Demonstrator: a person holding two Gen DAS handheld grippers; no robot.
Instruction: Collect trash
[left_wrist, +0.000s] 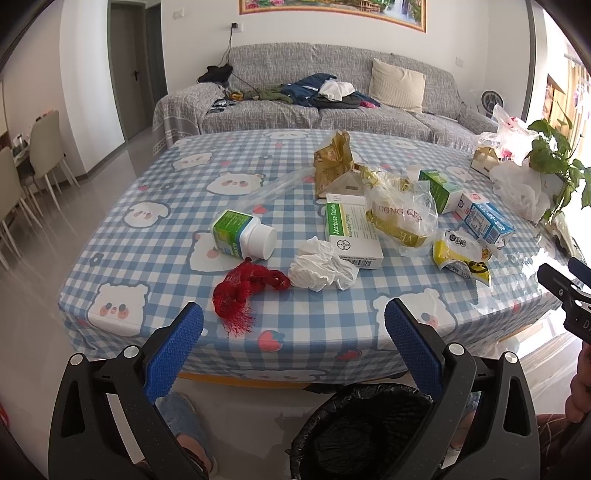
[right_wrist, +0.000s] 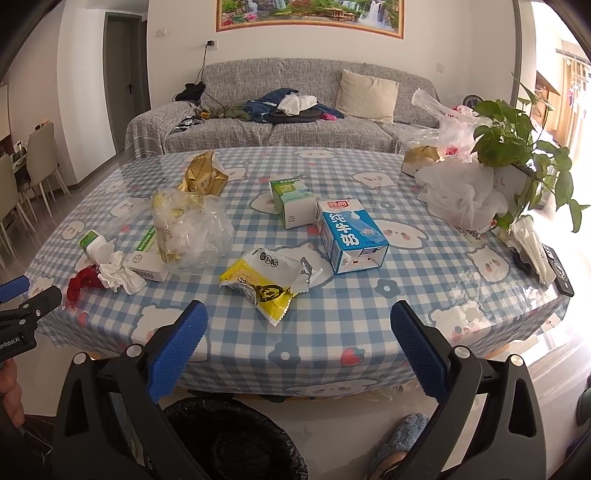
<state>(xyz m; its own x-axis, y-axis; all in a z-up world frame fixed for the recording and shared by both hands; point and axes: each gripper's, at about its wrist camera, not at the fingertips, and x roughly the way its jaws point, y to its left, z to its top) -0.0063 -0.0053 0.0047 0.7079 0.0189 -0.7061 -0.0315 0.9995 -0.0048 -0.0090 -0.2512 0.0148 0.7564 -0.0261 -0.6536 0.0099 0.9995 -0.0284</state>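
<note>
Checked tablecloth (left_wrist: 155, 236) is strewn with trash, nothing picked yet, and the bin (left_wrist: 354, 424) with its black liner sits on the floor against the table's near edge, under both tools. Left gripper (left_wrist: 293, 332) hangs over that edge, jaws wide apart, empty. Red net (left_wrist: 243, 291) lies just beyond it and slightly left of centre, long axis running diagonally from near-left to far-right; the tissue wad (left_wrist: 321, 267) touches the net's far-right end. Right gripper (right_wrist: 299, 332) is likewise spread and empty, with the yellow wrapper (right_wrist: 258, 284) dead ahead just past its tips, long axis running near-right to far-left; the milk carton (right_wrist: 351, 236) is behind that to the right. So my call: left takes net or tissue, right takes wrapper, each a short forward reach, then back and down to the bin. Net's diagonal lie probably needs a wrist twist to span its narrow side.
</note>
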